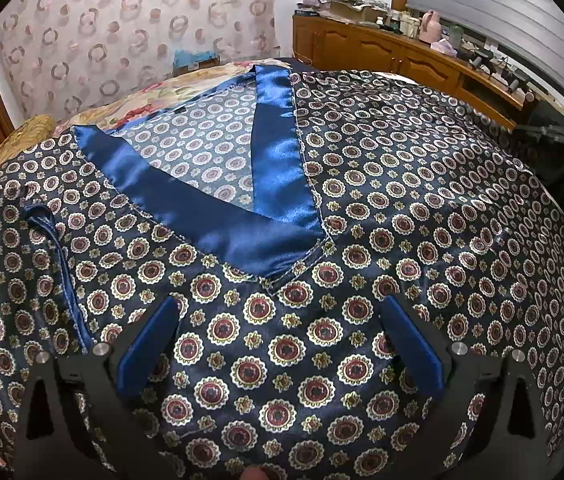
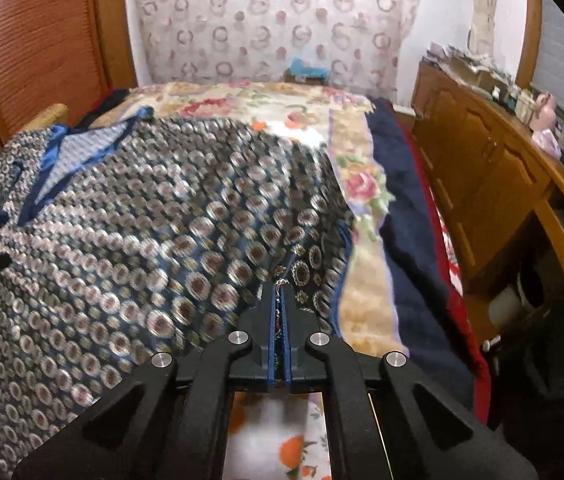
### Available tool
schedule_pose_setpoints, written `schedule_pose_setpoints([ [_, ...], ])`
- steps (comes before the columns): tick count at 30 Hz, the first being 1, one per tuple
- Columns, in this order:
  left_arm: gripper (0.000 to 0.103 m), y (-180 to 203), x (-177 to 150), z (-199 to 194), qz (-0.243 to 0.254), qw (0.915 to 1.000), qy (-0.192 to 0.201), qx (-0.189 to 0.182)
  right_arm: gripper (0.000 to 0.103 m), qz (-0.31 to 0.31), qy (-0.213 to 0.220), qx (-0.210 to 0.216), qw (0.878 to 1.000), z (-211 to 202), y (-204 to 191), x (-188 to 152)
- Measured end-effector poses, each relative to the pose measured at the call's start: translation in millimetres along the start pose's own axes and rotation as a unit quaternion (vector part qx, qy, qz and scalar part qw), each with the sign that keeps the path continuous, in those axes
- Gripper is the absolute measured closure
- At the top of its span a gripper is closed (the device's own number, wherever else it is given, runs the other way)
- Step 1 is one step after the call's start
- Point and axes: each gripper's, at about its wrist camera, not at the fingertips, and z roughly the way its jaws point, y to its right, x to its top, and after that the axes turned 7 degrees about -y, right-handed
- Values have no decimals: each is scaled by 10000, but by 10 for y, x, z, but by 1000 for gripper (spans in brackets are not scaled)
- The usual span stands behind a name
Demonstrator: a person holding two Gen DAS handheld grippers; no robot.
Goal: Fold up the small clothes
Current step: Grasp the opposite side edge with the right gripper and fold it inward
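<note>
A dark blue satin garment (image 1: 402,184) printed with round medallions lies spread on the bed, its plain blue V-neck trim (image 1: 242,236) facing up. My left gripper (image 1: 282,304) is open, its blue fingers (image 1: 154,332) resting apart on the cloth just below the neck point. In the right wrist view the same garment (image 2: 142,248) looks blurred. My right gripper (image 2: 281,292) is shut on the garment's right edge and holds it slightly lifted above the bed.
A floral blanket (image 2: 266,100) covers the bed, with a dark navy blanket (image 2: 402,208) along its right side. A wooden cabinet (image 2: 482,168) with clutter on top stands to the right. A wooden headboard (image 2: 42,52) is at left and a patterned curtain (image 1: 122,28) behind.
</note>
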Motion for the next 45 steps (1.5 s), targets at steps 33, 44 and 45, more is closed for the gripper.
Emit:
schedule_pose_setpoints([
  [33, 1, 260, -213, -982, -75, 9871, 1569, -301, 58, -217, 416, 52, 9989, -110, -552, 267],
  [44, 1, 319, -249, -924, -82, 9883, 1492, -309, 57, 426, -224, -124, 9988, 312, -87, 195],
  [45, 1, 315, -252, -911, -87, 9883, 1489, -313, 57, 452, -254, -76, 9986, 343, -66, 213],
])
